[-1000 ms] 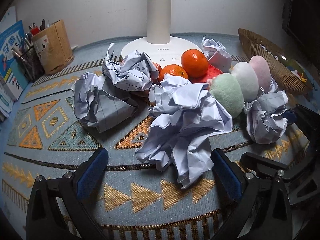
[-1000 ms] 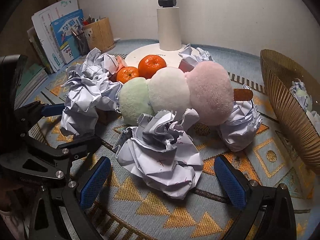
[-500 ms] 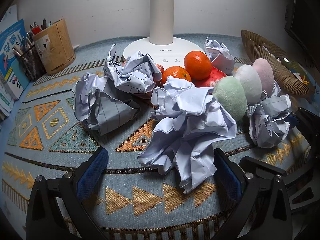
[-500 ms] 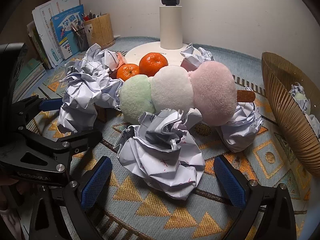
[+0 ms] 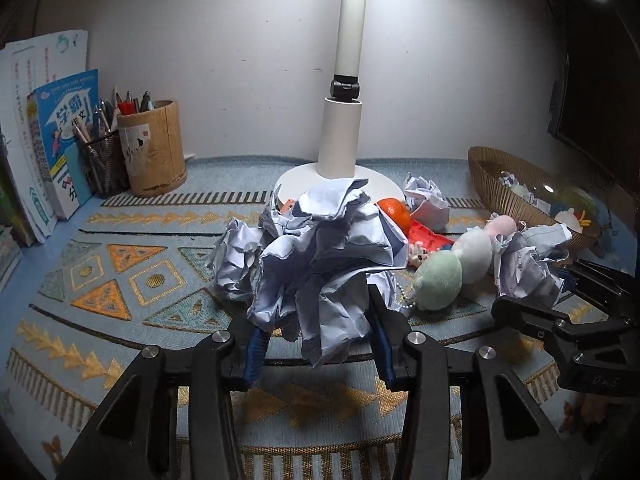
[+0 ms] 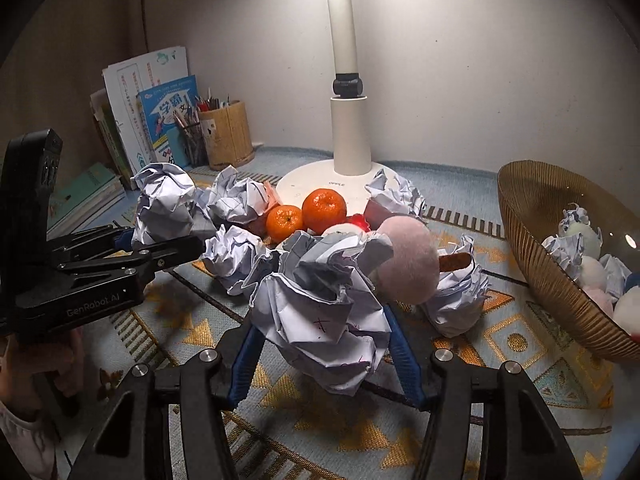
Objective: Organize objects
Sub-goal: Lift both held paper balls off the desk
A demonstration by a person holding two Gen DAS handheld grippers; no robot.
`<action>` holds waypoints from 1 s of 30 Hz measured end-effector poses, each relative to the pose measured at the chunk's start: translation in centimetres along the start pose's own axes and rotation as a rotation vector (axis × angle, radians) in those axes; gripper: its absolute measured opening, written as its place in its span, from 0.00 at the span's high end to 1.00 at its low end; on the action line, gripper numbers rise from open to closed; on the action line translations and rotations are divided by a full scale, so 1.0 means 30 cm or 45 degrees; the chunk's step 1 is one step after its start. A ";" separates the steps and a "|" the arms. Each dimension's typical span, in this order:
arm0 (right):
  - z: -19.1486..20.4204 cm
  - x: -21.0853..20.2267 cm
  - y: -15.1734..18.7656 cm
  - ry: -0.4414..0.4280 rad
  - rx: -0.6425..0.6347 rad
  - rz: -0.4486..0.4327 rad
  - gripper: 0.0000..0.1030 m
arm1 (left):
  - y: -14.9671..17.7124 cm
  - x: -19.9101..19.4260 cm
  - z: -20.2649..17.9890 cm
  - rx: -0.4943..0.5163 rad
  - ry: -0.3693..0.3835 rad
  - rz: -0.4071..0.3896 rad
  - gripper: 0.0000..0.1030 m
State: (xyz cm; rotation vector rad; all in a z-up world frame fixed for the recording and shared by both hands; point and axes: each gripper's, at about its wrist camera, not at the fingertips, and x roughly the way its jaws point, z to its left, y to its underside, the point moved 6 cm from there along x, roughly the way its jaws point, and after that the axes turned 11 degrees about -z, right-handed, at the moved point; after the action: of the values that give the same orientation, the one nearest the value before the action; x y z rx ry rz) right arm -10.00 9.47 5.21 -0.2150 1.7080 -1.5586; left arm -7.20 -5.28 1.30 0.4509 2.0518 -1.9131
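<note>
A patterned mat [image 5: 132, 276] with orange and teal triangles covers the tabletop. A white lamp base [image 6: 308, 186] stands at the middle of the far edge, just before the wall [image 5: 240, 60]. Its white column [image 6: 351, 136] rises upright to a black joint [image 6: 348, 85].

At the far left corner, a cylindrical wooden holder [image 5: 154, 154] stands beside a black mesh cup [image 5: 103, 164], the two touching or nearly so. Both contain pens and pencils. Left of the mesh cup, a blue-covered workbook [image 5: 66, 140] and several further books [image 6: 148, 92] stand upright along the left edge.
</note>
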 end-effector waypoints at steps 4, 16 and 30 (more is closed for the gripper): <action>0.033 -0.032 -0.013 -0.062 -0.037 -0.064 0.44 | -0.007 -0.009 -0.019 0.030 0.022 -0.023 0.60; 0.086 -0.047 -0.008 -0.139 -0.093 -0.081 0.44 | -0.008 -0.014 -0.037 0.067 0.040 -0.026 0.58; 0.084 -0.060 -0.006 -0.149 -0.095 -0.110 0.44 | -0.026 -0.063 -0.039 0.059 0.051 -0.117 0.64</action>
State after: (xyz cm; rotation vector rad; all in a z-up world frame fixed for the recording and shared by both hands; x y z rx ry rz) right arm -7.24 8.58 6.34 -0.4150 1.6857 -1.5150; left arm -5.82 -4.22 2.87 0.4159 2.0906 -2.0241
